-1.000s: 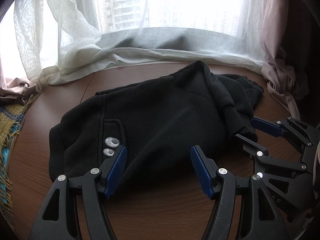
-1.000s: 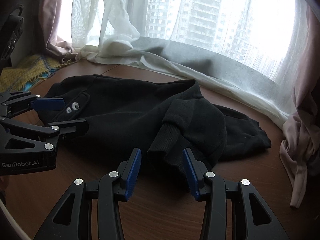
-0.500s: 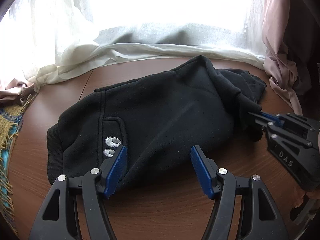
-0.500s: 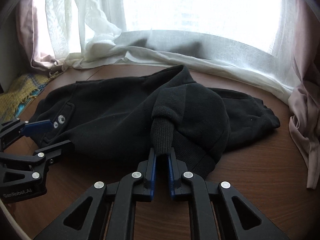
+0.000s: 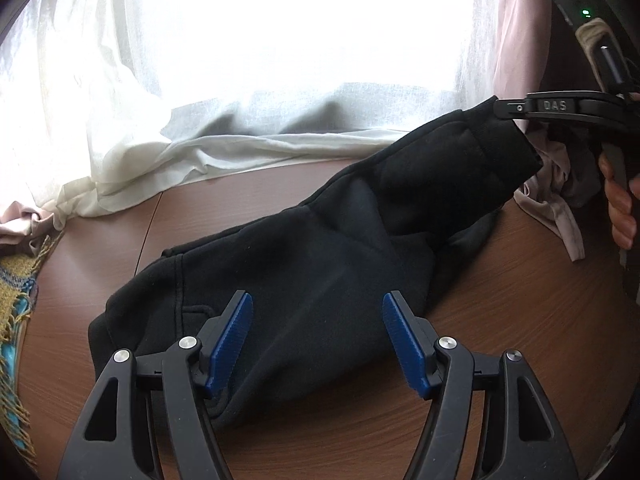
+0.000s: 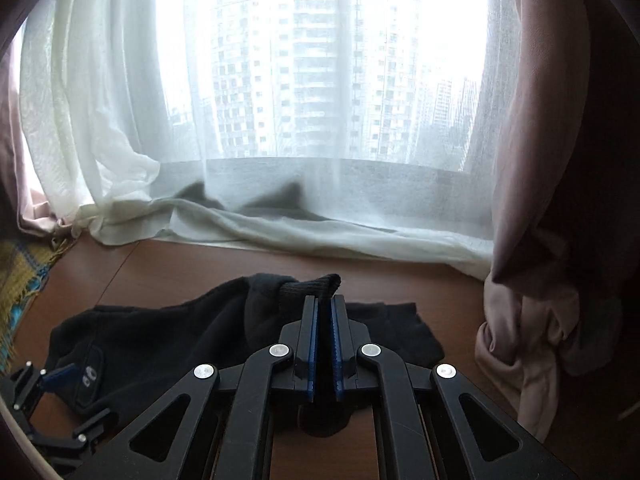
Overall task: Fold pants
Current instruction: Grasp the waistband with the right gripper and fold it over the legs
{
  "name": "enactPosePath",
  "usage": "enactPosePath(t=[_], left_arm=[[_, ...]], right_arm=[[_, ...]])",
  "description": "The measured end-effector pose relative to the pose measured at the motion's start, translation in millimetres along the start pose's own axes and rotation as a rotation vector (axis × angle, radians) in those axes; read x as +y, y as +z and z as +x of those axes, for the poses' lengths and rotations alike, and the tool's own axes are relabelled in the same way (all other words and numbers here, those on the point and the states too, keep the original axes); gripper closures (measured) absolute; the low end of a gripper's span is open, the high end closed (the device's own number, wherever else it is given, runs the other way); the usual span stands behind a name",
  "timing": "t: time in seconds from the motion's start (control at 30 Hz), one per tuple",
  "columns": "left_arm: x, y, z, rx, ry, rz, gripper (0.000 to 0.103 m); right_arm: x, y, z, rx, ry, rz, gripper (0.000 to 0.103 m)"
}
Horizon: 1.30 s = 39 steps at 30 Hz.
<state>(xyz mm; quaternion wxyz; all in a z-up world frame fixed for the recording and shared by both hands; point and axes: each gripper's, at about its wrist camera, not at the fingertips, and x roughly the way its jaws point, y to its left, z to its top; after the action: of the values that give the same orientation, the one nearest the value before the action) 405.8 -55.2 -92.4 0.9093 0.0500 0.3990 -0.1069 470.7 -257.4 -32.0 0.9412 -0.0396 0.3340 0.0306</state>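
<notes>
Black pants [image 5: 312, 264] lie on a brown wooden table [image 5: 500, 340]. One leg rises off the table toward the upper right, its ribbed cuff [image 5: 496, 140] pinched in my right gripper [image 5: 500, 107], which is shut on it. From the right wrist view the cuff [image 6: 308, 286] pokes out just past the closed right gripper [image 6: 324, 300], with the rest of the pants [image 6: 168, 332] below. My left gripper [image 5: 317, 300] hovers open over the waist end, nothing between its pads. It also shows open at the lower left, the left gripper [image 6: 90, 392], near the two-button pocket.
White sheer curtain [image 5: 200, 152] pools along the table's far edge. A pink curtain [image 6: 540, 320] hangs and bunches on the table at the right. A yellow and teal fringed blanket [image 5: 16, 300] lies at the left edge. A person's hand [image 5: 618, 208] grips the right handle.
My right gripper closed on the leg cuff and lifted it up and to the right, pulling the leg off the pile. The left gripper stayed open and shifted slightly upward.
</notes>
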Motion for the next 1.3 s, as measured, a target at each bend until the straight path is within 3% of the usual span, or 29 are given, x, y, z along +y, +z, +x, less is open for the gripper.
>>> enactPosePath(t=[0.27, 0.43, 0.53, 0.63, 0.8, 0.87, 0.93, 1.07, 1.2, 1.3], left_arm=[[-25, 28, 25, 0.003, 0.005, 0.075, 0.036], [-31, 39, 43, 0.04, 0.019, 0.082, 0.036], [-35, 42, 53, 0.056, 0.009, 0.084, 0.036], [-40, 39, 60, 0.064, 0.002, 0.1, 0.036], [-48, 30, 61, 0.058, -0.05, 0.12, 0.036], [-54, 27, 61, 0.045, -0.07, 0.148, 0.036], [-62, 22, 61, 0.036, -0.087, 0.195, 0.036], [-75, 10, 59, 0.02, -0.063, 0.282, 0.036], [-78, 4, 60, 0.037, -0.072, 0.242, 0.036], [-78, 2, 67, 0.065, -0.057, 0.213, 0.036]], right_arm=[[-29, 27, 62, 0.104, -0.11, -0.066, 0.096], [-50, 40, 94, 0.187, -0.271, -0.148, 0.1], [-64, 42, 108, 0.238, -0.301, -0.16, 0.1], [-64, 36, 108, 0.242, -0.242, -0.163, 0.1], [-67, 15, 101, 0.243, -0.132, -0.058, 0.098], [-69, 4, 96, 0.218, -0.099, -0.016, 0.091], [-73, -9, 92, 0.197, -0.051, 0.046, 0.075], [-82, -32, 83, 0.127, 0.02, 0.158, 0.075], [-103, -57, 86, 0.105, 0.074, 0.328, 0.075], [-110, -67, 98, 0.128, 0.094, 0.381, 0.075]])
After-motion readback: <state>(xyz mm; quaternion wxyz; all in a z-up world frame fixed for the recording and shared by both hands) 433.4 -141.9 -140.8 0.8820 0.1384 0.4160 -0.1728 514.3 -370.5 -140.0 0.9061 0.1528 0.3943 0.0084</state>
